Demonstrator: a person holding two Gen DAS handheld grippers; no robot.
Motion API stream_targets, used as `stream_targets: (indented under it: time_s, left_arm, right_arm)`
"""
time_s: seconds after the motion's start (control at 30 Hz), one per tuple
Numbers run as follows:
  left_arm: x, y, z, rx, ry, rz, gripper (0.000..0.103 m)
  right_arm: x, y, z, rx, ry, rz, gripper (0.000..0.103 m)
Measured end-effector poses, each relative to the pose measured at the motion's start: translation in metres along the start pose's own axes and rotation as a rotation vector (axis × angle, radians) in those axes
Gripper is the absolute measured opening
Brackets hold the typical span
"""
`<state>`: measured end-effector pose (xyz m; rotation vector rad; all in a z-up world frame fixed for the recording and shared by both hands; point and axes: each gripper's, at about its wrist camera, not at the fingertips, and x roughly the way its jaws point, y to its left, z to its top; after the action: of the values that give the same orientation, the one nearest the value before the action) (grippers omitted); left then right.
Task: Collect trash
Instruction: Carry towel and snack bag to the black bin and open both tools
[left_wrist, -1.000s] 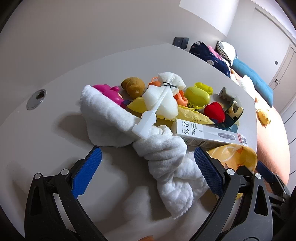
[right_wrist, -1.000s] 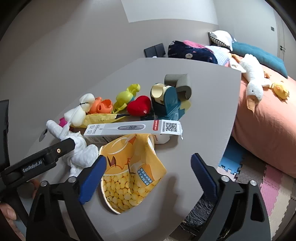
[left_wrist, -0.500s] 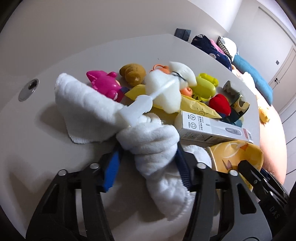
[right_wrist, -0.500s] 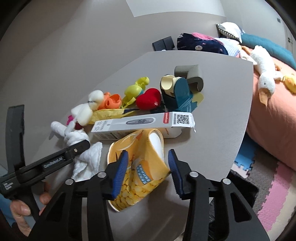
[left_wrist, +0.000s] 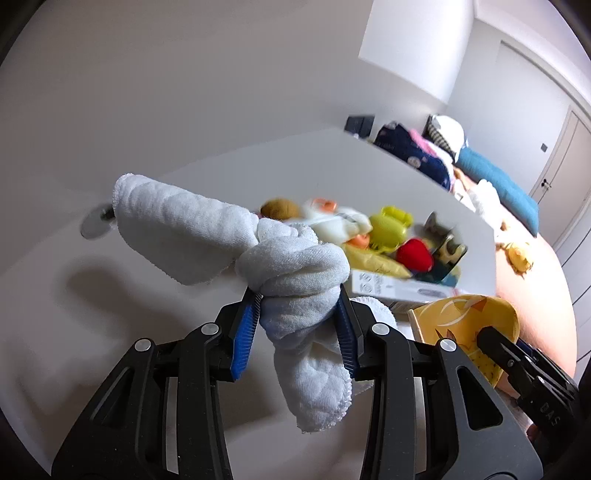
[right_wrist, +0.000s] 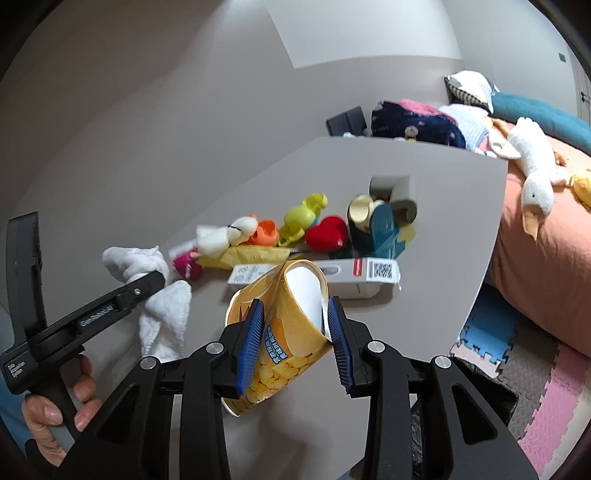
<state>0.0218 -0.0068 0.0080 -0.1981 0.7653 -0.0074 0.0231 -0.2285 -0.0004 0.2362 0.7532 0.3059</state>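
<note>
My left gripper is shut on a knotted white towel and holds it lifted above the grey table; the towel also shows in the right wrist view. My right gripper is shut on a crushed yellow paper cup with a corn print, raised off the table. The cup's rim shows in the left wrist view. A white thermometer box lies just beyond the cup.
A pile of small toys lies behind: red heart, yellow-green toy, orange toy, pink toy, yellow wrapper, teal tape dispenser. A bed with a plush goose stands right of the table edge.
Both grippers closed from open: the left one on the towel, the right one on the cup. Both objects have been lifted off the table.
</note>
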Motion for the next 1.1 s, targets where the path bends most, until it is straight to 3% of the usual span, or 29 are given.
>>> stream_targets:
  time_s: [0.2, 0.5, 1.1]
  left_arm:
    - [-0.024, -0.016, 0.004, 0.036, -0.04, -0.024, 0.038]
    - [-0.03, -0.06, -0.009, 0.093, -0.034, -0.098, 0.038]
    - [-0.02, -0.185, -0.046, 0.296, 0.035, -0.275, 0.039]
  right_arm:
    - [-0.025, -0.004, 0.001, 0.009, -0.046, -0.012, 0.037]
    - [-0.065, -0.026, -0.005, 0.031, -0.095, -0.065, 0.038]
    - [-0.14, -0.12, -0.033, 0.175, -0.173, -0.264, 0.038]
